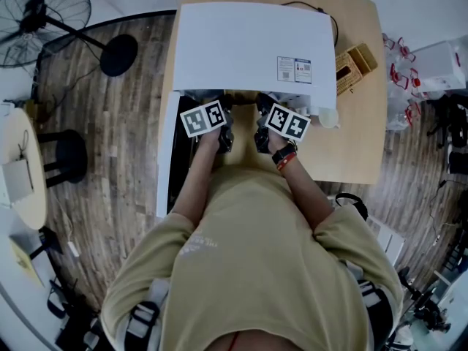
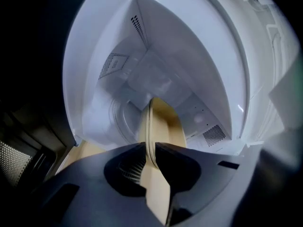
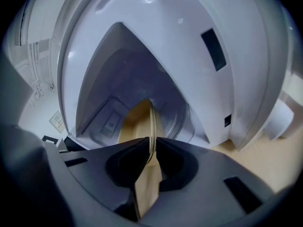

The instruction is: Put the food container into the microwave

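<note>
The white microwave (image 1: 252, 46) stands on a wooden table (image 1: 365, 137) with its dark door (image 1: 174, 167) swung open to the left. My left gripper (image 2: 150, 148) is shut on the thin rim of a beige food container (image 2: 161, 122), on its left side. The right gripper (image 3: 152, 143) is shut on the same container (image 3: 139, 122) at its other rim. The container is held at the mouth of the lit cavity (image 2: 142, 70), just over the glass turntable (image 2: 124, 117). In the head view both grippers (image 1: 225, 107) (image 1: 260, 107) reach under the microwave's front edge, which hides the container.
A white cup (image 1: 327, 117) and a wooden box (image 1: 355, 64) sit on the table right of the microwave. On the floor to the left are a standing fan (image 1: 44, 9), a black stool (image 1: 66, 156) and a round white table (image 1: 22, 167). Clutter lies at the right.
</note>
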A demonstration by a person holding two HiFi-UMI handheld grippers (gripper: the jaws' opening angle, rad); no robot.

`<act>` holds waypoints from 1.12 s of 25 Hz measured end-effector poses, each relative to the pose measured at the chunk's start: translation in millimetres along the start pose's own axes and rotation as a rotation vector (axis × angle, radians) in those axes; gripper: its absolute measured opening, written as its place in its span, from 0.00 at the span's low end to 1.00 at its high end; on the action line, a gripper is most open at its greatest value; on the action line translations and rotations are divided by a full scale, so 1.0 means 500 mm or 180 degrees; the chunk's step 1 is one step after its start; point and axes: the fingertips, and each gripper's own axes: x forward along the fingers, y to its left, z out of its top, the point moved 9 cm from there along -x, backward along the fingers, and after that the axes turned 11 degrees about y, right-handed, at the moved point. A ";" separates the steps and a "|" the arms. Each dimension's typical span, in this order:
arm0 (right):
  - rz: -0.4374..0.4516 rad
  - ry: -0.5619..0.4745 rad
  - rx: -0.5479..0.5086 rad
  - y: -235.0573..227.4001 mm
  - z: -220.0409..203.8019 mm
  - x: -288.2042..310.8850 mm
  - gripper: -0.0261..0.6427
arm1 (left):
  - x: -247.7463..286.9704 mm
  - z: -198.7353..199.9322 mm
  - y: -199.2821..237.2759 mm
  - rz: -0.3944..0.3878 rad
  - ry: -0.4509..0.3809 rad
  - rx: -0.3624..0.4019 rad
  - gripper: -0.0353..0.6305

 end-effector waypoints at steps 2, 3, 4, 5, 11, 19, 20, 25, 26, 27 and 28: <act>0.0038 -0.0050 0.0006 -0.001 0.008 0.005 0.12 | 0.003 0.007 0.002 -0.0040 -0.0056 -0.0024 0.14; 0.0046 -0.0068 0.0008 0.000 0.011 0.007 0.12 | 0.004 0.011 0.002 -0.0058 -0.0088 -0.0016 0.14; 0.0047 -0.0081 0.0012 0.001 0.014 0.010 0.12 | 0.005 0.016 0.003 -0.0076 -0.0118 0.0001 0.14; 0.0045 -0.0091 0.0016 0.001 0.017 0.014 0.12 | 0.006 0.021 0.004 -0.0092 -0.0146 0.0018 0.14; 0.0052 -0.0132 0.0026 -0.004 0.030 0.031 0.12 | 0.020 0.043 0.008 -0.0152 -0.0264 0.0058 0.14; 0.0124 -0.0200 0.0005 -0.009 0.049 0.044 0.13 | 0.040 0.056 0.014 -0.0173 -0.0307 0.0067 0.15; 0.0121 -0.0206 -0.0012 -0.009 0.049 0.044 0.13 | 0.042 0.057 0.014 -0.0168 -0.0315 0.0082 0.15; 0.0108 -0.0203 -0.0147 -0.002 0.046 0.044 0.14 | 0.036 0.055 0.014 -0.0078 -0.0360 0.0209 0.15; 0.0112 -0.0199 -0.0165 0.000 0.045 0.043 0.15 | 0.035 0.055 0.012 -0.0066 -0.0373 0.0229 0.16; 0.0119 -0.0197 -0.0184 0.001 0.044 0.041 0.17 | 0.033 0.054 0.011 -0.0053 -0.0381 0.0248 0.16; 0.0126 -0.0194 -0.0205 0.003 0.042 0.039 0.18 | 0.031 0.052 0.009 -0.0037 -0.0384 0.0269 0.17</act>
